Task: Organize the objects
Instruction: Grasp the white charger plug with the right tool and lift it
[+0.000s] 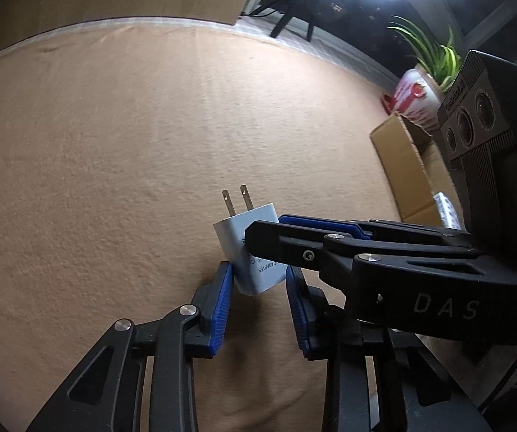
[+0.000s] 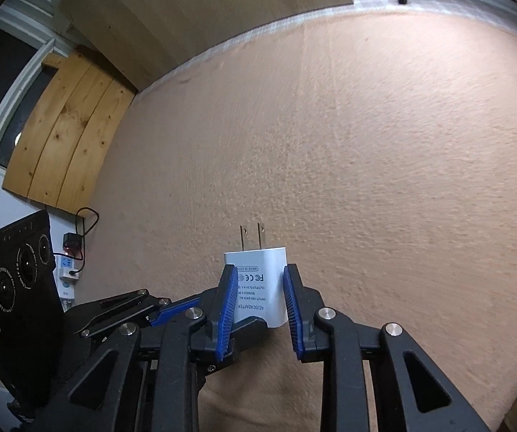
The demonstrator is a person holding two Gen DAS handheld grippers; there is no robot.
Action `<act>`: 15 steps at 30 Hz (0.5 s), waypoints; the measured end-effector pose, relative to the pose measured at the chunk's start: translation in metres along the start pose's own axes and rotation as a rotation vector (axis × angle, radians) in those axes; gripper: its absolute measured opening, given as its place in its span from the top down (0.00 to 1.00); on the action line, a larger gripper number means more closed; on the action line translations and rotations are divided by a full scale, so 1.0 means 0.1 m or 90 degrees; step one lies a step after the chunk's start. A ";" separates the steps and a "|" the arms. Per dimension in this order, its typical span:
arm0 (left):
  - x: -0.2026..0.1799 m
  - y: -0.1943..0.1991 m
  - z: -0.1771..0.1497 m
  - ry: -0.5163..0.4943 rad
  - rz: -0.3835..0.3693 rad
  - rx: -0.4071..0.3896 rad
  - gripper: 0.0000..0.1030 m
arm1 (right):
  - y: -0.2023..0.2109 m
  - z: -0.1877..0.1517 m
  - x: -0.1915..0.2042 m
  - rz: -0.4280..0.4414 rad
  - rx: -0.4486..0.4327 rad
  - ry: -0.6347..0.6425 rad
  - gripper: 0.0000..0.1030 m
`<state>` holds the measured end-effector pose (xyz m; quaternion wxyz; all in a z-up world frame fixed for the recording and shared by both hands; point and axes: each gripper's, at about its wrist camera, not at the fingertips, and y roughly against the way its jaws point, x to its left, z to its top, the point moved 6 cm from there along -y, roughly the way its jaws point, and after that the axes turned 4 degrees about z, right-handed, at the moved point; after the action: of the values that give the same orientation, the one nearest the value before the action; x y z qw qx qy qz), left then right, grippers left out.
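A white plug adapter (image 1: pixel 238 248) (image 2: pixel 258 280) stands off the tan cloth (image 1: pixel 114 144) with its two prongs up. My right gripper (image 2: pixel 258 280) is shut on it, a blue pad pressed on each narrow side. In the left wrist view the right gripper (image 1: pixel 267 228) reaches in from the right and crosses the adapter's upper half. My left gripper (image 1: pixel 258 273) straddles the adapter's lower end. Its left pad touches the adapter, and a thin gap shows at its right pad (image 1: pixel 292 288). One of the left fingers (image 2: pixel 175 309) shows beside the right gripper.
An open cardboard box (image 1: pixel 402 165) sits off the cloth's right edge, with a red-and-white pot and green plant (image 1: pixel 431 54) behind it. A wooden board (image 2: pixel 67 136) leans at the left, and a wall socket with a cable (image 2: pixel 67 262) is below it.
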<state>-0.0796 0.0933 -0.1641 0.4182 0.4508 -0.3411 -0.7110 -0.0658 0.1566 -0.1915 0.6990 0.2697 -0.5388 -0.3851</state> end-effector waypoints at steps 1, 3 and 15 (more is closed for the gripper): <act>-0.04 0.01 0.00 -0.004 -0.002 -0.002 0.68 | 0.04 -0.01 -0.02 -0.001 -0.005 -0.001 0.77; -0.13 0.04 0.02 -0.013 -0.007 -0.006 0.69 | 0.14 -0.02 -0.07 -0.002 -0.018 -0.006 0.77; -0.87 0.17 0.17 -0.081 -0.048 -0.033 0.69 | 0.85 -0.13 -0.42 -0.013 -0.105 -0.052 0.77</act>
<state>-0.0692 0.1667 -0.1120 0.3805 0.4063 -0.3313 -0.7618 -0.0375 0.2388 -0.1506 0.6923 0.2010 -0.5303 -0.4462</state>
